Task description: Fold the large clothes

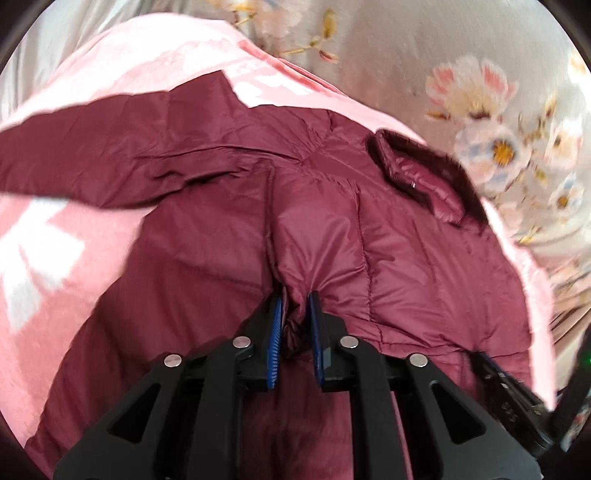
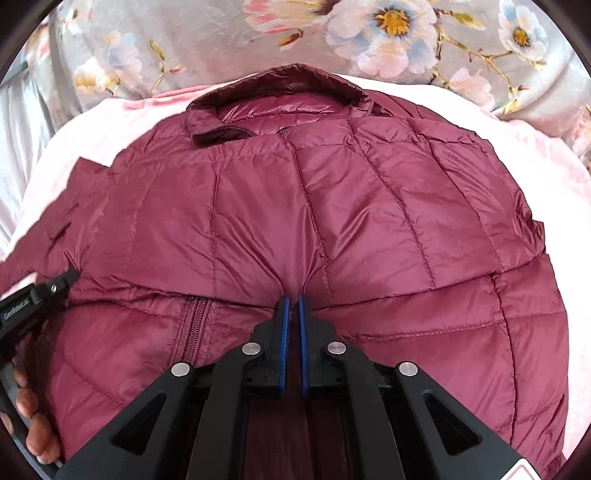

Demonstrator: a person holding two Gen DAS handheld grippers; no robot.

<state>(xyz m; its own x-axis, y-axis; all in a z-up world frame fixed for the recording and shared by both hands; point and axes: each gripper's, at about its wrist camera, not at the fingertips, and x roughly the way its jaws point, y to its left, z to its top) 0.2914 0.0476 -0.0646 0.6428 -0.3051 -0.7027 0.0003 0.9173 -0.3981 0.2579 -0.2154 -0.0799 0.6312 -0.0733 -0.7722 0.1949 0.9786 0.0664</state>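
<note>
From the left wrist camera, the left gripper (image 1: 295, 306) sits at six o'clock with its blue-padded fingers (image 1: 275, 332) narrowed around a bunched fold of the maroon puffer jacket (image 1: 207, 229), a small gap left between them and filled with fabric; the jacket spreads from the centre up toward twelve o'clock, one sleeve (image 1: 92, 155) reaching out to nine o'clock; its collar (image 1: 417, 173) lies at about two o'clock; beneath the jacket is a pink blanket (image 1: 62, 258) with pale patches, showing at eight and eleven o'clock; a grey floral bedspread (image 1: 480, 110) fills the edge from twelve to three o'clock; the other gripper's black tip (image 1: 506, 384) shows at four o'clock, against the jacket's edge.

From the right wrist camera, the right gripper (image 2: 291, 299) at six o'clock has its pads (image 2: 282, 332) almost together, pinching a thin ridge of the jacket (image 2: 369, 206); the quilted garment fills the middle of the view, collar (image 2: 280, 99) at twelve o'clock, zipper (image 2: 192, 325) at seven o'clock; the pink blanket (image 2: 554, 184) borders it at three o'clock; the floral bedspread (image 2: 388, 29) runs along the top; the left gripper (image 2: 40, 291) enters at nine o'clock, and the person's left hand (image 2: 33, 417) shows at eight o'clock.
</note>
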